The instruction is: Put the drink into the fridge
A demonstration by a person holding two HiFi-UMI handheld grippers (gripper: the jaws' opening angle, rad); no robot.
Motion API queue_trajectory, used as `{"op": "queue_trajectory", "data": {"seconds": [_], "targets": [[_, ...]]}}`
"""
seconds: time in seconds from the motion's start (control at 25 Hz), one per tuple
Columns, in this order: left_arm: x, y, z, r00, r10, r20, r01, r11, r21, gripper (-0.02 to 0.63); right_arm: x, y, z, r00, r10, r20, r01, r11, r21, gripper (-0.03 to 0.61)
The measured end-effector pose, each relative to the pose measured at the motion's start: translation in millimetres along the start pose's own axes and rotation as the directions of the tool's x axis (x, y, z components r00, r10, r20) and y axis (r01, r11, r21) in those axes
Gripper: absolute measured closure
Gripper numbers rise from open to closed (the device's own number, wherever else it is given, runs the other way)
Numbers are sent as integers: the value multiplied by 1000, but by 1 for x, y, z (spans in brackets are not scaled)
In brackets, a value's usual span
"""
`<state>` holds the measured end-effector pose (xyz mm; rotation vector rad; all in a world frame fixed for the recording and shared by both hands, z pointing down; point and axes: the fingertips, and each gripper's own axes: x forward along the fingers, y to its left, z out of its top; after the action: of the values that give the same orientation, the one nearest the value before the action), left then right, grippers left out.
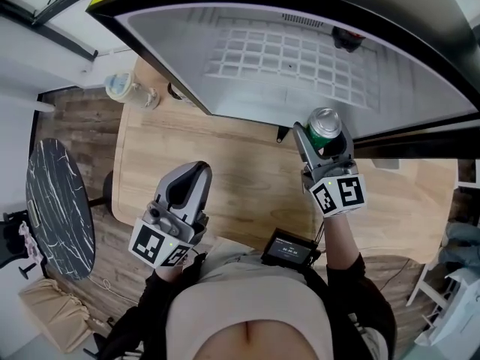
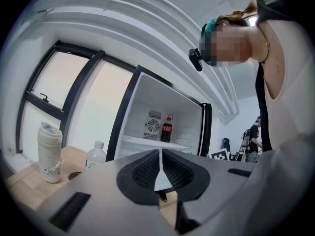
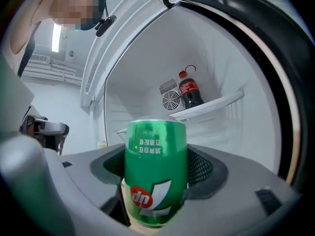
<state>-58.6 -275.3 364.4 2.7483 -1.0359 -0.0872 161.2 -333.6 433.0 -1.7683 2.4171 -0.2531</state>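
Note:
A green drink can [image 1: 325, 128] [image 3: 156, 171] sits clamped between the jaws of my right gripper [image 1: 325, 145], held just in front of the open fridge [image 1: 300, 58], below its lower edge in the head view. In the right gripper view the white fridge interior fills the background, with a cola bottle [image 3: 189, 91] standing on a wire shelf [image 3: 211, 106]. My left gripper [image 1: 191, 190] hovers over the wooden table [image 1: 240, 178], jaws shut with nothing between them. Through the left gripper view the same cola bottle [image 2: 167, 129] shows on the fridge shelf.
A pale tumbler [image 1: 120, 87] [image 2: 49, 151] and a clear water bottle [image 2: 96, 155] stand on the table's far left. A black device [image 1: 290, 247] lies at the near table edge. A dark marble round table [image 1: 60, 205] is at left. Another person [image 2: 253, 136] stands behind.

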Motion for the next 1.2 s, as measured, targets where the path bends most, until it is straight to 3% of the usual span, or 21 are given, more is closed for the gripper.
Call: {"op": "queue_trajectory", "data": {"seconds": [0.76, 1.2], "targets": [[-18, 11, -6, 999, 38, -22, -38, 999, -8, 590, 58, -23, -24, 999, -12, -36, 15, 997, 81, 232], [-26, 15, -10, 998, 62, -27, -62, 998, -19, 589, 83, -41, -27, 998, -28, -49, 31, 997, 73, 233]]}}
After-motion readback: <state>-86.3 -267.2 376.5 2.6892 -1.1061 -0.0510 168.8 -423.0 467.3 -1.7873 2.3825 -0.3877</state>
